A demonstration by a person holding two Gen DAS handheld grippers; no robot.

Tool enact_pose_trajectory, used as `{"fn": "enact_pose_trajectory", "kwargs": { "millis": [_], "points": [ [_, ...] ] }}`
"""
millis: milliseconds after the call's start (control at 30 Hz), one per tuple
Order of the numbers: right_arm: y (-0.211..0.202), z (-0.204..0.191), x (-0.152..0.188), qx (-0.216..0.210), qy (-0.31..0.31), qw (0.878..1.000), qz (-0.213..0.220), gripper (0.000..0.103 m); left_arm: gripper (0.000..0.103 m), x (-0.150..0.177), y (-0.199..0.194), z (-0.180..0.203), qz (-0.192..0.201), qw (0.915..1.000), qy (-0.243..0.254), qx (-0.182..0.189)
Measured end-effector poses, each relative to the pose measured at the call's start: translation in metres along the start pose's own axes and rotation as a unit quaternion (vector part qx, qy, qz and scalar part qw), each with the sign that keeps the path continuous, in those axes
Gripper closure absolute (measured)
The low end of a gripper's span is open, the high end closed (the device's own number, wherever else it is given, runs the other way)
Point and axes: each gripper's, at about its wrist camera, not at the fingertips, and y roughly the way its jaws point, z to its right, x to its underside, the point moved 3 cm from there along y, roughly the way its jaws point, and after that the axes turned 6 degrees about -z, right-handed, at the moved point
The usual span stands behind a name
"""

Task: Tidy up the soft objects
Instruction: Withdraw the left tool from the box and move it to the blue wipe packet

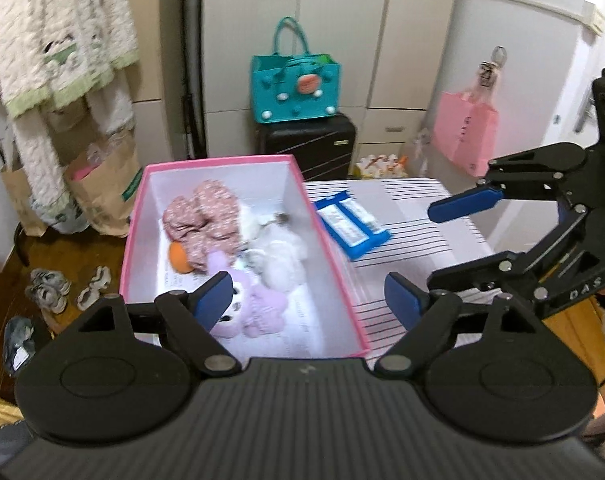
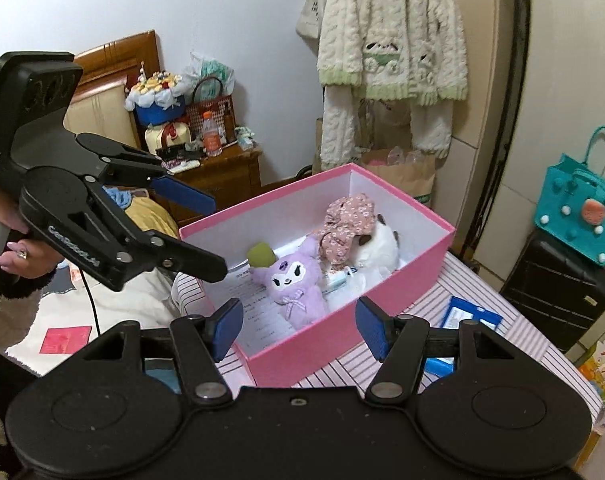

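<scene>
Both grippers, left gripper (image 1: 304, 296) and right gripper (image 2: 298, 328), are hovering open and empty above the pink box (image 2: 382, 300), the purple plush (image 2: 292, 280) lying nearer the left

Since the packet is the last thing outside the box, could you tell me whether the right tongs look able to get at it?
Probably yes. The blue packet lies bare on the striped cloth beside the pink box, nothing on it. The right tongs hang open and empty above that side.

Ahead of the left gripper (image 1: 310, 294), the pink box (image 1: 322, 220) stands open-topped, with toys crowding its floor.
</scene>
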Motion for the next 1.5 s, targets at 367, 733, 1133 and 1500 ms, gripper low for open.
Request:
{"fn": "enact_pose_trajectory", "kwargs": {
  "millis": [367, 733, 1133, 1500],
  "points": [
    [-0.032, 0.049, 0.043, 0.011, 0.065, 0.997, 0.049, 0.031, 0.015, -0.016, 0.009, 0.054, 0.045, 0.9984, 0.000, 0.035],
    [-0.016, 0.116, 0.087, 0.087, 0.090, 0.990, 0.069, 0.029, 0.015, -0.030, 0.067, 0.113, 0.061, 0.9975, 0.030, 0.018],
    [0.050, 0.172, 0.109, 0.065, 0.048, 0.995, 0.063, 0.024, 0.015, -0.063, 0.157, 0.117, 0.007, 0.9988, -0.048, -0.009],
    [0.127, 0.185, 0.106, 0.022, 0.018, 1.000, 0.011, 0.015, 0.016, -0.082, 0.236, 0.092, -0.060, 0.9900, -0.120, -0.042]
  ]
}}
